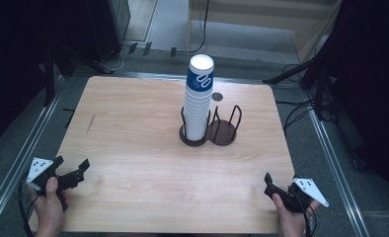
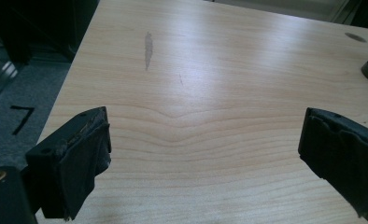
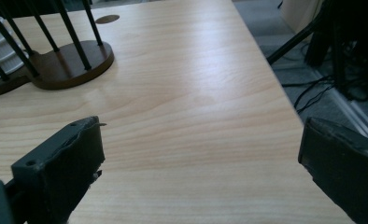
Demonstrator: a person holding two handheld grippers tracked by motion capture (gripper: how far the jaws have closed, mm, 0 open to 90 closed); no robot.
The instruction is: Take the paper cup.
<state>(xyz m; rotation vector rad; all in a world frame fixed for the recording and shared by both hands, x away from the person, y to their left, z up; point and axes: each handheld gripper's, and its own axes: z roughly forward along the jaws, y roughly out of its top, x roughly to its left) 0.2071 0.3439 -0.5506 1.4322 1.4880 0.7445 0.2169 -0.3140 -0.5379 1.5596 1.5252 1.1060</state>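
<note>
Grey flooring and dark stands ring a pale wooden table in the high view, with cables trailing along its right side. At the table's far middle, a tall stack of cups, white with a blue band at the top, stands upright in the left ring of a dark double holder; the right ring is bare. Both hands wait at the near edge, well apart from the stack. The left gripper sits at the near-left corner, its jaws spread wide with nothing but bare wood between them in the left gripper view. The right gripper sits at the near-right corner, jaws likewise parted and holding nothing. A small dark disc lies just behind the holder.
</note>
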